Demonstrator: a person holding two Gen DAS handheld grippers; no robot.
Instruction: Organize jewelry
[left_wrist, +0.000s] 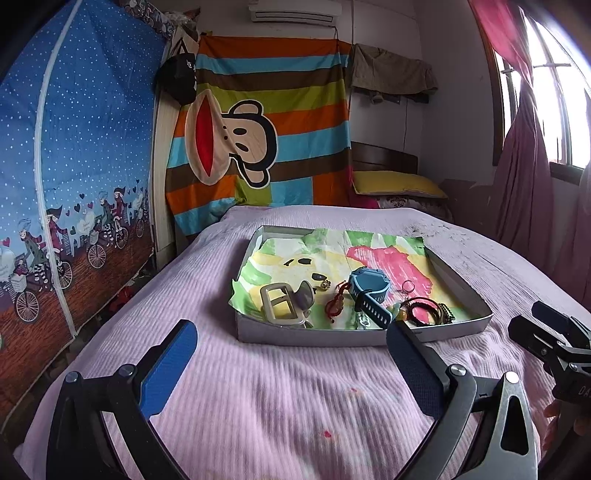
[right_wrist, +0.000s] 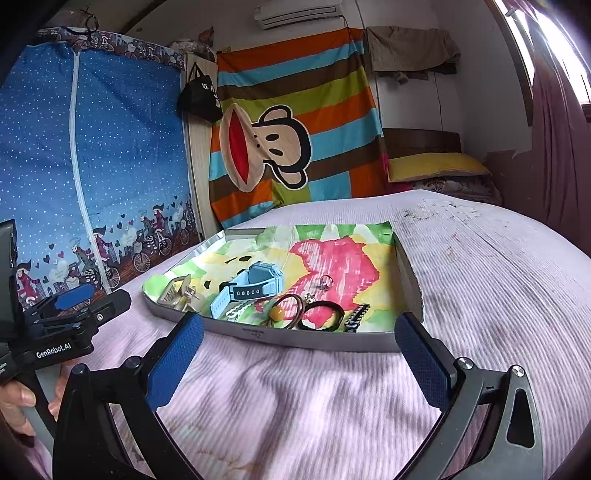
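Both claws, the left gripper (left_wrist: 291, 345) and right gripper (right_wrist: 299, 341), are held wide apart and empty, with the tray (right_wrist: 317, 339) just ahead.

trays: one (right_wrist: 280, 338)
blue watches: one (right_wrist: 251, 286)
belt buckles: one (left_wrist: 282, 304)
silver rings: one (right_wrist: 327, 281)
grippers: two (left_wrist: 291, 354) (right_wrist: 299, 354)

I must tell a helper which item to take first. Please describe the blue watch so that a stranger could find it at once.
On the pink bedspread lies a shallow grey tray lined with colourful paper. The blue watch rests near its middle, between a beige clip and dark hair ties. It alone is light blue, with a square face and a strap.
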